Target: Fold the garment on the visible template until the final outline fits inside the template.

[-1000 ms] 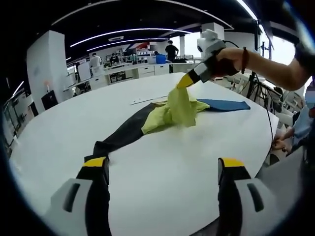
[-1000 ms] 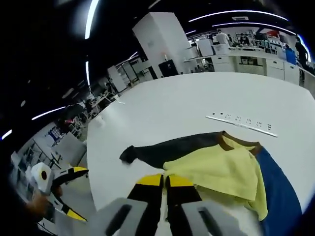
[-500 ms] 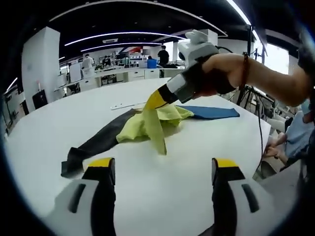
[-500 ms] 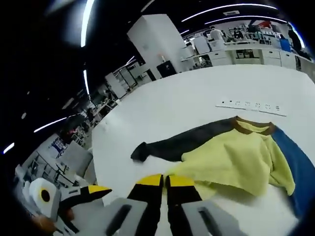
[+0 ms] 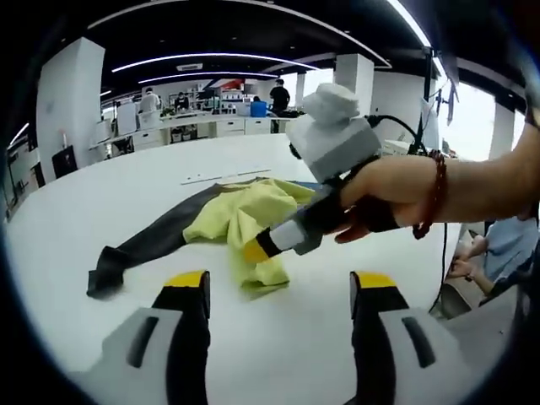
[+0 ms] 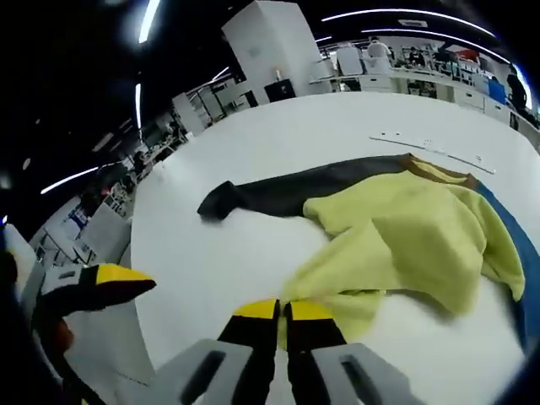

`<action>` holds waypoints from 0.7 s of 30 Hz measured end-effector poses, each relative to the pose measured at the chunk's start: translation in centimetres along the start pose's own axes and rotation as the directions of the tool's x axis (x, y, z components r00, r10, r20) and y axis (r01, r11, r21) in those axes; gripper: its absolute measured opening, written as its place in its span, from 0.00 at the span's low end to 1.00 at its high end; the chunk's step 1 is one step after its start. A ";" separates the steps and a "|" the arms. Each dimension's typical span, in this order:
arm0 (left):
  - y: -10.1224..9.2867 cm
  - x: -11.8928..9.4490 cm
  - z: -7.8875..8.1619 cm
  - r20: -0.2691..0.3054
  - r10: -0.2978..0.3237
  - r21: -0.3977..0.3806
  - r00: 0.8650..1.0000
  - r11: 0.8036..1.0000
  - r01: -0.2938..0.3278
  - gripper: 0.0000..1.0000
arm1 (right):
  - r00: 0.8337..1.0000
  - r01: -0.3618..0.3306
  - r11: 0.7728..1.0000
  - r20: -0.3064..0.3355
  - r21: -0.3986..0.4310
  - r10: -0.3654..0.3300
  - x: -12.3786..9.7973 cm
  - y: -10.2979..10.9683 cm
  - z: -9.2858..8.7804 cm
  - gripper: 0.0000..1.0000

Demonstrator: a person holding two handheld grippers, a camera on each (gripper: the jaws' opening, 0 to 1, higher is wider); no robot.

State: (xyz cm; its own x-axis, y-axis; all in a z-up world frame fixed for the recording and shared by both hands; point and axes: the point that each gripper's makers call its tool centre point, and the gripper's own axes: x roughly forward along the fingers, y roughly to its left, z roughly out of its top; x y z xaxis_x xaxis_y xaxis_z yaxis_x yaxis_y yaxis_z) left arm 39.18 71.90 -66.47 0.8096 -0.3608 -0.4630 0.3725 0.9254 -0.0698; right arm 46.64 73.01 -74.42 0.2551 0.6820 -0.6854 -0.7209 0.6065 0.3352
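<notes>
A yellow garment (image 5: 240, 213) with a dark sleeve (image 5: 139, 246) lies on the white round table (image 5: 101, 194). In the left gripper view, my right gripper (image 5: 256, 251), held by a hand, is shut on the garment's yellow edge, low over the table. My left gripper (image 5: 281, 285) stands open just in front of it, holding nothing. The right gripper view has my right gripper (image 6: 283, 310) with its jaws together on the yellow hem (image 6: 337, 291). Beyond it lie the yellow body (image 6: 422, 236), the dark sleeve (image 6: 287, 190), a brown collar (image 6: 422, 166) and a blue part (image 6: 525, 266).
A thin white strip (image 6: 430, 145) lies on the table beyond the collar. A yellow-tipped finger of my left gripper (image 6: 114, 283) shows at the left. The table edge (image 6: 139, 312) is close. A seated person (image 5: 498, 249) is at the right; desks and people stand far behind.
My right gripper has carried the yellow edge down from high above the garment to low over the table, nearer my left gripper. The dark sleeve stays flat.
</notes>
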 end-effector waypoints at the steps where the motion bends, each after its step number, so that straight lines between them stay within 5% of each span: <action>1: 0.0 -0.1 -0.1 0.000 0.000 -0.003 1.000 1.000 0.000 0.64 | 1.000 -0.001 1.000 -0.007 -0.009 0.001 0.2 -0.1 -0.3 0.00; 5: 0.0 -0.2 -0.3 -0.003 0.001 -0.005 1.000 1.000 -0.001 0.64 | 0.999 0.005 0.999 -0.038 -0.049 -0.007 0.6 -0.5 -1.3 0.09; 14: 0.4 0.0 -0.1 0.009 0.024 -0.015 1.000 1.000 -0.024 0.67 | 0.997 0.004 0.986 0.075 -0.168 0.009 -4.1 -1.3 0.1 0.40; 21: 0.7 0.7 -0.2 0.015 0.051 -0.054 0.999 0.997 -0.050 0.66 | 0.994 0.079 0.988 0.082 -0.133 -0.069 -7.7 -6.2 -1.1 0.45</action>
State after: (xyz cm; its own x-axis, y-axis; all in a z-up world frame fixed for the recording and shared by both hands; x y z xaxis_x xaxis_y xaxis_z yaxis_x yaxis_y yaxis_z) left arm 39.95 72.33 -67.01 0.8346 -0.3145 -0.4522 0.3061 0.9473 -0.0939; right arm 48.42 63.53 -71.98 0.3564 0.6699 -0.6513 -0.7774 0.5993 0.1911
